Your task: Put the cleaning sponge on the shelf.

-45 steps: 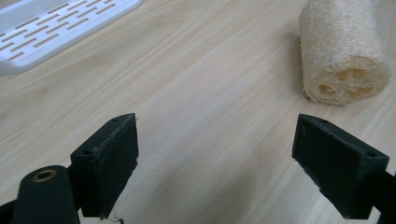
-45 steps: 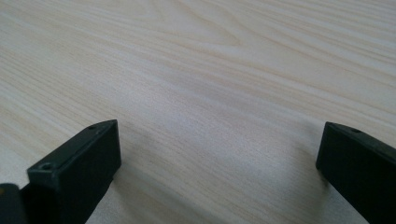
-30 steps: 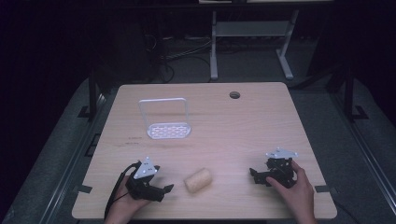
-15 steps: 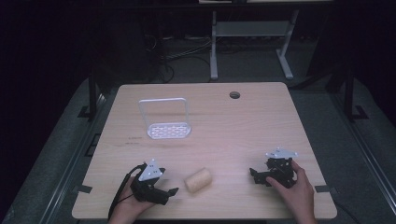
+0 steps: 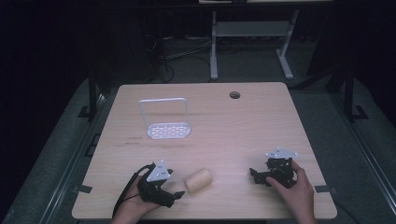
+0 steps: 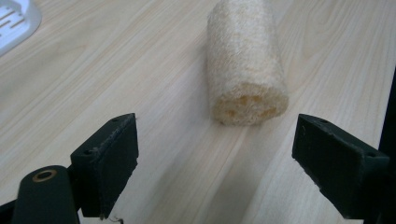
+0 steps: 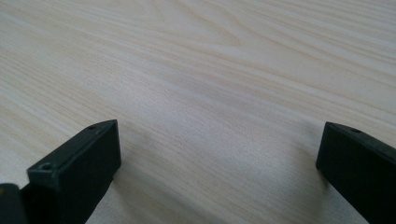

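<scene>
Wood table [image 5: 243, 126]: loofah roll [image 6: 245, 65] lies lengthwise, cut end facing spread left claw [image 6: 224, 158]; right claw [image 7: 219, 172] spread.

Your high view looks forward and down from above your side, taking in the whole table [image 5: 261, 126]. Your 2 claw cameras sit low, close to the tabletop. The left one faces the loofah roll [image 6: 245, 65] lying nearby, shared with the high view; the right one faces bare wood.
</scene>
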`<action>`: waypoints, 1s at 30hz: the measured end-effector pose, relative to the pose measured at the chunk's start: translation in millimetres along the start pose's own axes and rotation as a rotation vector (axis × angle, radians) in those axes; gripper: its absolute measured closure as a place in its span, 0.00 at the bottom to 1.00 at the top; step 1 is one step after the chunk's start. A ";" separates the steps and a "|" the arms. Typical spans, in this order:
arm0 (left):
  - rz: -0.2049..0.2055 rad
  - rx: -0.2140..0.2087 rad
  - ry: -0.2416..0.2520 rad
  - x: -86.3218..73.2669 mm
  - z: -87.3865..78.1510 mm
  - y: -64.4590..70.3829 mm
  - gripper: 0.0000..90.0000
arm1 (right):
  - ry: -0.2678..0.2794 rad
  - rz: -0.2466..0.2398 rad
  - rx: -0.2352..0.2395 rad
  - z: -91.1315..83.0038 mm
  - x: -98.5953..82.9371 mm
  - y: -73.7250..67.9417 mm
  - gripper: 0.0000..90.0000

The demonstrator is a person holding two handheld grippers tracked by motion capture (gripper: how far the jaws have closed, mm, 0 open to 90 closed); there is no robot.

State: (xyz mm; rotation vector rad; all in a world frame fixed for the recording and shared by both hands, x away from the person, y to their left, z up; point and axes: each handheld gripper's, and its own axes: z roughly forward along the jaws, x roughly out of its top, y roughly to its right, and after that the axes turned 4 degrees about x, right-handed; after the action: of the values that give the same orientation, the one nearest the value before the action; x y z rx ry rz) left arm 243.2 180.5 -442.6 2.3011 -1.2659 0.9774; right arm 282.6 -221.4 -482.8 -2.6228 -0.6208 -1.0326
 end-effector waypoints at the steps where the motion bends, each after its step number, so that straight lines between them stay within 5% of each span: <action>1: 0.008 0.001 -0.005 3.0 0.6 0.4 0.16 | 0.001 0.000 0.000 0.1 0.0 0.0 0.00; 30: 0.057 -0.051 -0.043 44.4 20.4 8.6 0.16 | 0.002 -0.003 -0.001 0.2 -0.1 0.3 0.00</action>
State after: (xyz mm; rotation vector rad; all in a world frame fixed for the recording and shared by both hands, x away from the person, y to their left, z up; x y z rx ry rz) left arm 260.6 137.1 -425.9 2.2706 -1.3642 0.9082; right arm 282.7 -221.6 -483.1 -2.6221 -0.6249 -1.0358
